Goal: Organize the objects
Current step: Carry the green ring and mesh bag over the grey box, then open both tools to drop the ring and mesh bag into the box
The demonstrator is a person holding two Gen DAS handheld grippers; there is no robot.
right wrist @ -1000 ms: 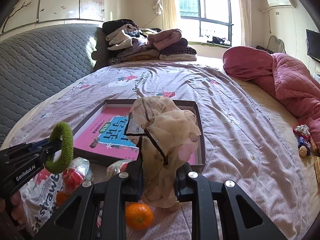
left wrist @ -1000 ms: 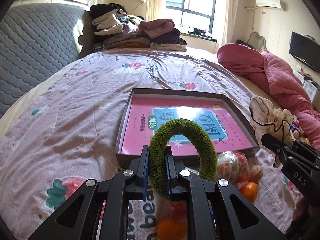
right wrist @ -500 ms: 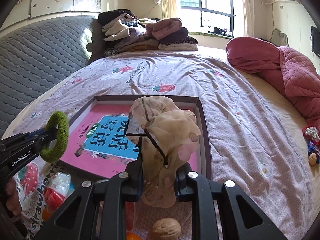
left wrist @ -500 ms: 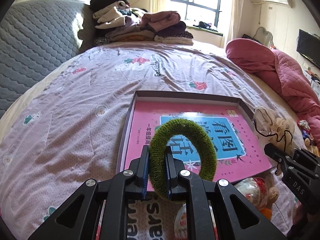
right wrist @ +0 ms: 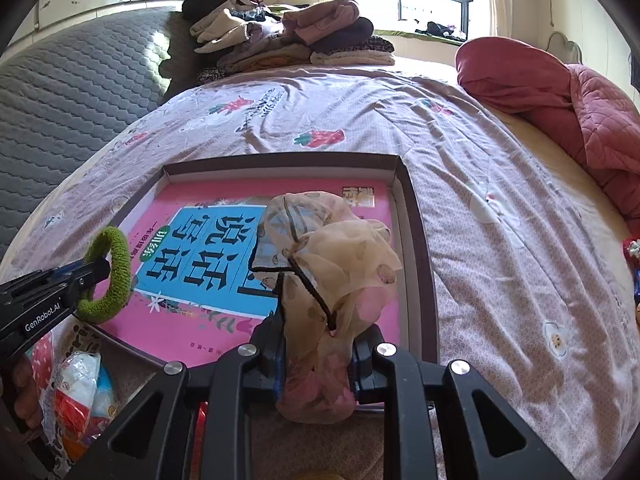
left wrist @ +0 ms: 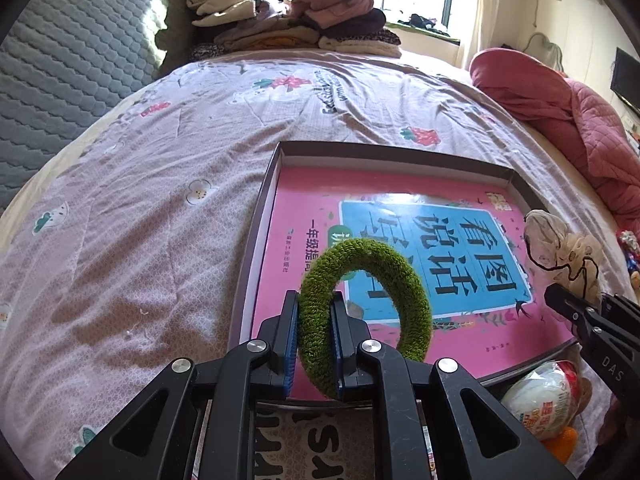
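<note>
My left gripper (left wrist: 314,304) is shut on a fuzzy green ring (left wrist: 404,276), held upright over the near left part of a shallow dark box (left wrist: 256,240) that holds a pink book (left wrist: 304,200). It also shows in the right wrist view (right wrist: 98,270) with the ring (right wrist: 116,264). My right gripper (right wrist: 316,328) is shut on a sheer beige scarf (right wrist: 340,264) with a black cord, above the box's near right edge (right wrist: 420,240). The scarf (left wrist: 560,244) also shows in the left wrist view.
The box lies on a bed with a pink strawberry-print quilt (left wrist: 140,200). Snack packets (left wrist: 540,400) and an orange (left wrist: 560,442) lie near the box's front edge. Folded clothes (right wrist: 288,36) are piled at the head, and a red quilt (right wrist: 560,100) lies at the right.
Both grippers have moved forward over the box with the ring and the scarf still held. The snacks and orange have slid toward the bottom of both views.
</note>
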